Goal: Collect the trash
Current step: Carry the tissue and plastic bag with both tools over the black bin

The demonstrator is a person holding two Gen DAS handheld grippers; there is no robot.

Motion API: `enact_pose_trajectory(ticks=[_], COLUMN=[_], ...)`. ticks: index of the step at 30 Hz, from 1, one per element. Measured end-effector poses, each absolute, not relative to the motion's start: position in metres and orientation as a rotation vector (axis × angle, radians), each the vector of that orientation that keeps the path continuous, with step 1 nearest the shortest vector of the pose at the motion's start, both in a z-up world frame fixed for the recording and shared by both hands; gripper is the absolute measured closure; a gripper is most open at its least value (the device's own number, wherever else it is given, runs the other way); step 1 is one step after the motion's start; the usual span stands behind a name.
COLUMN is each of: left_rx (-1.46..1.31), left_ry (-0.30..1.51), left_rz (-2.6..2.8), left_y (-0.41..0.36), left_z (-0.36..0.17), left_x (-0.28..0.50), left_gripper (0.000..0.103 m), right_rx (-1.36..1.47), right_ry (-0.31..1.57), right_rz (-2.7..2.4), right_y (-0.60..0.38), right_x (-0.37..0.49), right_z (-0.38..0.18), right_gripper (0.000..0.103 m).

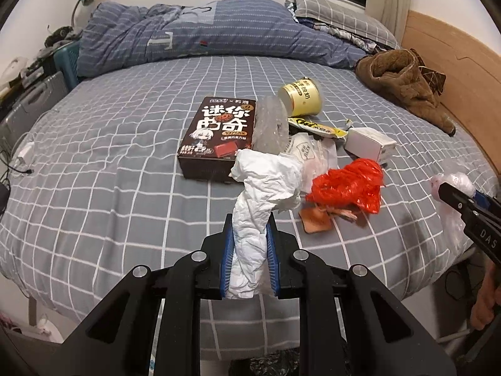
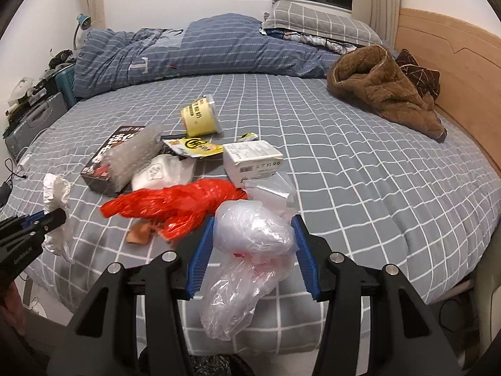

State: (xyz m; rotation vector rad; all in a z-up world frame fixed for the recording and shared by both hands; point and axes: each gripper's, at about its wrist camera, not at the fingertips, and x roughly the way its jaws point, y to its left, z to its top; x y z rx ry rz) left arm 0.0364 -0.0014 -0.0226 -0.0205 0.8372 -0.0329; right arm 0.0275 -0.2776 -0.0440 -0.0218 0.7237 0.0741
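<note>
While L gripper (image 1: 249,219) pinches white tissue (image 1: 266,181), R gripper (image 2: 253,219) clamps clear bag (image 2: 250,235); contents unclear.

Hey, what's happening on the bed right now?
A person is clearing trash off the bed with two handheld grippers. The left gripper is shut on a crumpled white tissue; the right gripper holds a clear plastic bag. A red bag, snack box and yellow cup are still lying there.

A home bedroom: checked bed (image 1: 125,156), quilt (image 1: 188,31), pillow (image 2: 313,18), wooden headboard (image 2: 454,62).
</note>
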Motion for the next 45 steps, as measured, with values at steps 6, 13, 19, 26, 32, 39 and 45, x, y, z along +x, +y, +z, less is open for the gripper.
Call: enact_pose_trajectory(ticks=[6, 13, 19, 26, 32, 39, 45], left_rx=[-0.028, -0.025, -0.027, -0.050, -0.052, -0.050, -0.053], left_ry=[0.839, 0.843, 0.843, 0.849, 0.867, 0.897, 0.940], left_rz=[-0.029, -0.030, -0.032, -0.045, -0.047, -0.037, -0.035], left_y=[-0.001, 0.001, 0.000, 0.001, 0.000, 0.002, 0.005], left_z=[-0.021, -0.022, -0.022, -0.024, -0.030, -0.040, -0.056], left_x=[0.013, -0.013, -0.033, -0.054, -0.072, -0.095, -0.119], left_gripper=[0.085, 0.085, 0.085, 0.086, 0.087, 0.087, 0.087], right_rx=[-0.011, -0.005, -0.003, -0.024, -0.032, -0.035, -0.029], right_ry=[0.716, 0.712, 0.719, 0.735, 0.764, 0.799, 0.828], right_rz=[0.083, 0.102, 0.114, 0.121, 0.134, 0.149, 0.162], right_y=[-0.272, -0.263, -0.255, -0.249, -0.242, -0.237, -0.232], right_x=[0.005, -0.023, -0.048, -0.073, -0.092, -0.114, -0.130], right_z=[-0.039, -0.037, -0.039, -0.046, -0.056, -0.067, -0.077], right_gripper=[0.055, 0.055, 0.055, 0.055, 0.055, 0.056, 0.056])
